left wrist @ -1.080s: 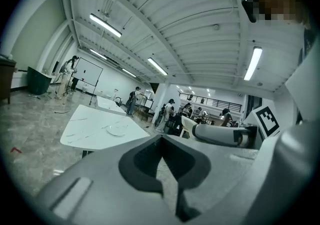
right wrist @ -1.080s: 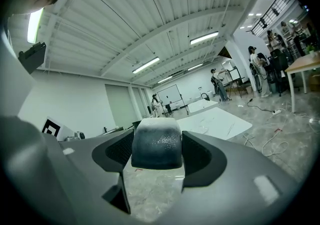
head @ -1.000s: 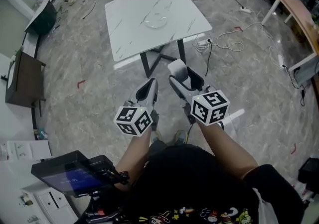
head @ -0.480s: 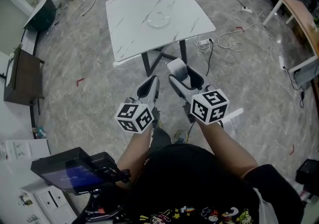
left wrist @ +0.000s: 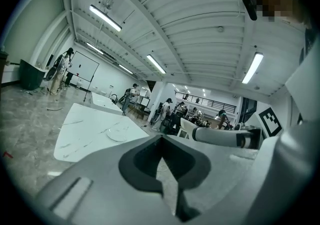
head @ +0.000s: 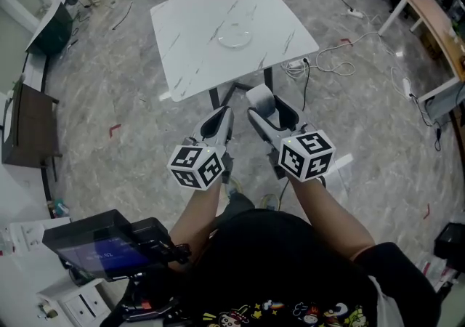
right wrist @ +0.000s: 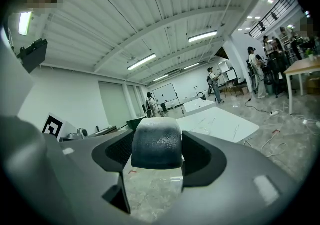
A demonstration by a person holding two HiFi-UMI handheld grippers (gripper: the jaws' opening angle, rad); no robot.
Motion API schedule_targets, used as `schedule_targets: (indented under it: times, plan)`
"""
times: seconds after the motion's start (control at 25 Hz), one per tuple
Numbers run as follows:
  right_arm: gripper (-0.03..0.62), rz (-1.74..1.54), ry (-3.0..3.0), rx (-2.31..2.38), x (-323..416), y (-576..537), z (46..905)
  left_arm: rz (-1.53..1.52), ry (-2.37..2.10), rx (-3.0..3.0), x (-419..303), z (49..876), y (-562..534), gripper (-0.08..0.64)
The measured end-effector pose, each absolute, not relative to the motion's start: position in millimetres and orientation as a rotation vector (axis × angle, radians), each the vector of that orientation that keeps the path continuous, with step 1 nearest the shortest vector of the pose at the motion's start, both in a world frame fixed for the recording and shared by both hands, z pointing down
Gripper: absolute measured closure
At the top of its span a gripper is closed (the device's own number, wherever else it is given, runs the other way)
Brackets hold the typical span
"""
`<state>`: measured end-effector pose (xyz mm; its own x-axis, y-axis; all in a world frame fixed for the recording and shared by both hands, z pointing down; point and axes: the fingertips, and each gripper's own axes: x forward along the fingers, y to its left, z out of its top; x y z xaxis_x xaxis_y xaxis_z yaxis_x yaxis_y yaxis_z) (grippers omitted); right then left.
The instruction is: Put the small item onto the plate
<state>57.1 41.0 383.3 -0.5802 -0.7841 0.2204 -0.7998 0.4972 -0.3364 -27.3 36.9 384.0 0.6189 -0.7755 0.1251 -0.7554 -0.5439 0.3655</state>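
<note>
A white marble-top table [head: 218, 35] stands ahead of me on the floor, with a clear glass plate [head: 235, 36] near its middle. Both grippers are held in front of my body, short of the table's near edge. My right gripper [head: 263, 104] is shut on a small grey item [head: 259, 98] with a rounded top; in the right gripper view the small item [right wrist: 156, 143] fills the gap between the jaws. My left gripper [head: 220, 118] is shut with nothing in it. The left gripper view shows the table [left wrist: 85, 136] and the plate [left wrist: 119, 134] past the left gripper [left wrist: 161, 139].
White cables and a power strip [head: 330, 57] lie on the floor right of the table. A wooden desk [head: 438, 24] stands at the far right, a dark cabinet [head: 27, 120] at the left. A tablet on a mount [head: 98, 247] sits by my left hip. People stand far off.
The table has come slightly nearer and lower in the head view. Both grippers keep their pose, and the right one still holds the small item.
</note>
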Motion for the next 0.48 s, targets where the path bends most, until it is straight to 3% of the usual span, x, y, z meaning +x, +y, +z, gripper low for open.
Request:
schedule_targets:
  times: [0.48]
  plan:
    - [0.265,0.610,-2.628,1.557,4.6,2.3,378.8,-0.079,-1.103,2.528,-80.4,375.1,-11.5,0.559]
